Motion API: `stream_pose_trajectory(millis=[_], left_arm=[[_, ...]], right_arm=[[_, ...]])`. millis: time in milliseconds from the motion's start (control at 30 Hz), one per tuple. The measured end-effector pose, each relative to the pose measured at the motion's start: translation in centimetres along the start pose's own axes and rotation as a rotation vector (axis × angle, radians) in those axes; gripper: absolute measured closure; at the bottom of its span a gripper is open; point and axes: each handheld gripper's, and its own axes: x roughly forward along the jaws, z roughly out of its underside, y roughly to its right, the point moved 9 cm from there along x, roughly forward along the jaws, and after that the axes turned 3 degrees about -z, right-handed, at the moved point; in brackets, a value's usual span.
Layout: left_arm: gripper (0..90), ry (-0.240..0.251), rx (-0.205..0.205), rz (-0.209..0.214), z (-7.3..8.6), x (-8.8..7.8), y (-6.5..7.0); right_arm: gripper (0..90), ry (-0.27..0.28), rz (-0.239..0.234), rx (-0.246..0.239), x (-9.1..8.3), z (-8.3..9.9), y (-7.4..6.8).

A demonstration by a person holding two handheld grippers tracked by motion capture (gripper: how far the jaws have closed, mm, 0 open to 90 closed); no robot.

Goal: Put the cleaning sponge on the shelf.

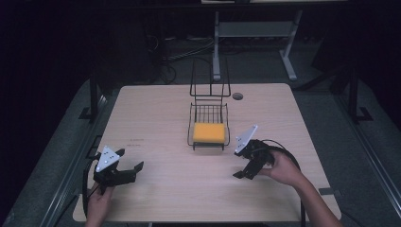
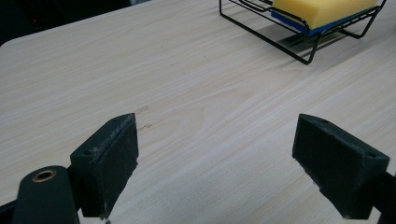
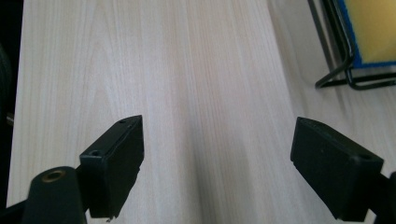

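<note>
we hold the left tongs (image 1: 126,169) and right tongs (image 1: 247,165) low over the table (image 1: 156,123), both spread wide and empty, likely resting. farther off, the yellow sponge (image 1: 209,133) lies in the wire rack (image 1: 209,109), mid-table.

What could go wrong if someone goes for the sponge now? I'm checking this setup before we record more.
The sponge lies in a light wire rack; a tug could drag or tip the rack. The rack's tall wire loop behind it could snag the right tongs. Both tongs, left too, are open and empty.
</note>
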Motion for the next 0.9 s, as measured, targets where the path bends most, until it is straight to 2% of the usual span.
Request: stream_pose_trajectory(millis=[333, 633, 900], left_arm=[[13.9, -0.001, 0.001, -0.002, 0.0, -0.1, 0.0], [13.9, -0.003, 0.008, -0.002, 0.0, 0.0, 0.1], [13.9, -0.003, 0.011, 0.001, 0.0, 0.0, 0.2]], right_arm=[[17.0, 0.003, 0.026, 0.023, -0.9, 1.2, 0.0], [17.0, 0.002, 0.045, 0.072, -1.8, 3.5, -0.2], [17.0, 0.015, 0.063, 0.102, -2.5, 4.9, -0.6]])
